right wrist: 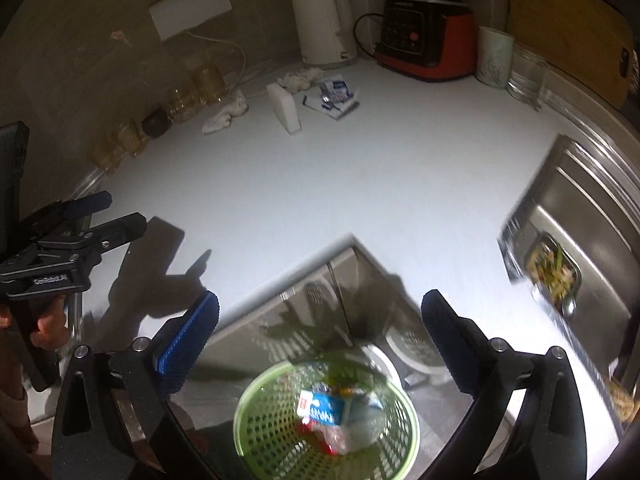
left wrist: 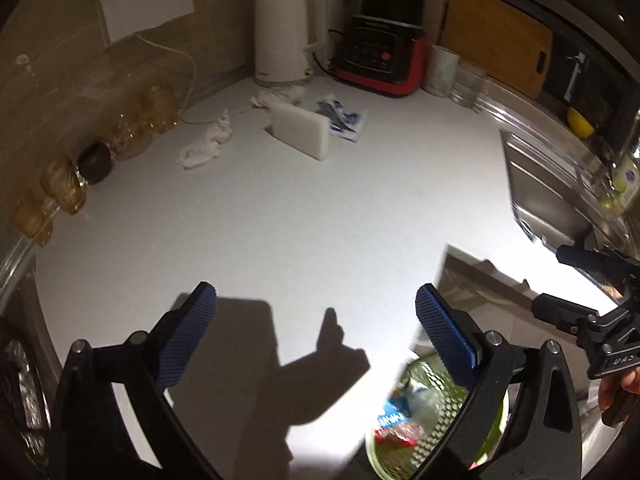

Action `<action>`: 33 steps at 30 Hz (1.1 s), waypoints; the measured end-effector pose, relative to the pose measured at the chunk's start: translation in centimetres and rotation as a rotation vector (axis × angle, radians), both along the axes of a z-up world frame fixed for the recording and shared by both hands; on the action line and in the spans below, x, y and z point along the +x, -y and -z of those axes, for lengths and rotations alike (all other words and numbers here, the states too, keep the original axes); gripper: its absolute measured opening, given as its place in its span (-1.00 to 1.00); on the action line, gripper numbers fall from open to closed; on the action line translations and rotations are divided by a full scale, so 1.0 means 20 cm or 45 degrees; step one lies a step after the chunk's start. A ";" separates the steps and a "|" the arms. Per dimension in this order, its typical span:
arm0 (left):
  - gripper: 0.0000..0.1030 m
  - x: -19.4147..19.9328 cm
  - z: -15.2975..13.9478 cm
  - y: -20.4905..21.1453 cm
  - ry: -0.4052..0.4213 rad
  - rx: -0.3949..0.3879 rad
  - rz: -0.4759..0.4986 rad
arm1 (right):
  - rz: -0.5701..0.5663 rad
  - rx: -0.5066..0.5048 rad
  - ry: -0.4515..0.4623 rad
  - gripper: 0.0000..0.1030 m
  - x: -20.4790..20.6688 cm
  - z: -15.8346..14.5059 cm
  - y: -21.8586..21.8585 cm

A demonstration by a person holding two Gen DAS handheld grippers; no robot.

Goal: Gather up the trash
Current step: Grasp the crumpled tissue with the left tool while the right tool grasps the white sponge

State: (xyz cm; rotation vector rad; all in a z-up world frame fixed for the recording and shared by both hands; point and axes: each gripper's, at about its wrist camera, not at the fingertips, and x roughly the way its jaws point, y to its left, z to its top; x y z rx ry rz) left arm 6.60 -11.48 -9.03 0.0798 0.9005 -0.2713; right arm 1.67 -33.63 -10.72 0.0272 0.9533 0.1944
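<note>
A green mesh bin (right wrist: 256, 432) stands on the floor below the counter corner and holds wrappers and a blue-white carton (right wrist: 326, 406). It also shows in the left wrist view (left wrist: 496, 424). On the white counter, far back, lie crumpled white tissues (left wrist: 206, 146), a second tissue wad (left wrist: 276, 98), a blue-white wrapper (left wrist: 340, 118) and a white sponge block (left wrist: 300, 130). My left gripper (left wrist: 316, 332) is open and empty above the counter's front. My right gripper (right wrist: 320, 340) is open and empty above the bin.
A white kettle (left wrist: 284, 38), a red-black blender base (left wrist: 380, 54), a white cup (left wrist: 442, 70) and a glass (left wrist: 470, 84) stand at the back. Amber jars (left wrist: 64, 184) line the left wall. A steel sink (right wrist: 580, 232) with a food container (right wrist: 554, 270) is on the right.
</note>
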 end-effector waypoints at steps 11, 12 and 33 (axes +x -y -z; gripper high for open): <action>0.85 0.83 0.14 -0.33 0.020 -0.028 -0.070 | -0.038 -0.042 0.037 0.95 0.81 0.04 -0.33; 0.85 0.89 0.16 -0.35 0.024 -0.033 -0.071 | -0.041 -0.051 0.037 0.95 0.86 0.05 -0.36; 0.15 1.48 0.49 -0.33 -0.054 0.075 -0.062 | -0.078 -0.122 -0.110 0.05 1.58 0.37 -0.55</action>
